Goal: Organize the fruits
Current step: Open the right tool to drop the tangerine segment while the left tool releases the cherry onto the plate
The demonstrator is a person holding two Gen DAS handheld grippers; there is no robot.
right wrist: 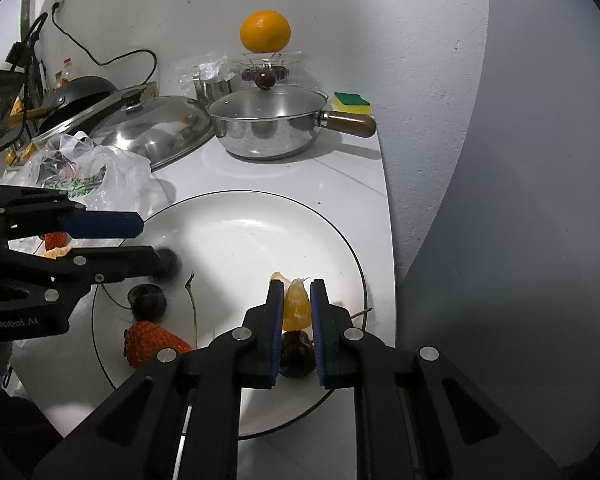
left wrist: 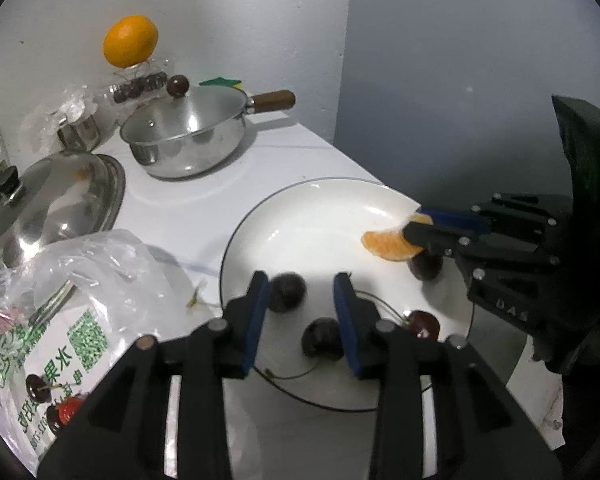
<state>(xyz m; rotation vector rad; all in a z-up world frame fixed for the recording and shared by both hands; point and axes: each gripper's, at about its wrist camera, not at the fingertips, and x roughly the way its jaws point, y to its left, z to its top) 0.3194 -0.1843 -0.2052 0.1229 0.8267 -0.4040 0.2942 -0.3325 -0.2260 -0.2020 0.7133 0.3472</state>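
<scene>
Right gripper (right wrist: pixel 296 312) clamps an orange segment (right wrist: pixel 297 307) over the plate (right wrist: pixel 260 216); left gripper (left wrist: pixel 302 304) gapes above cherries (left wrist: pixel 286 292). Only the right view shows the strawberry (right wrist: pixel 154 342) and "GenRobot.AI".

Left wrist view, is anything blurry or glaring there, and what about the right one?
Left wrist view: the cherry by the left hand-held gripper is motion-blurred, and the plate is glary. Right wrist view: that same cherry smears, the orange segment in the right hand-held gripper looks sharp; edges bend in both.
</scene>
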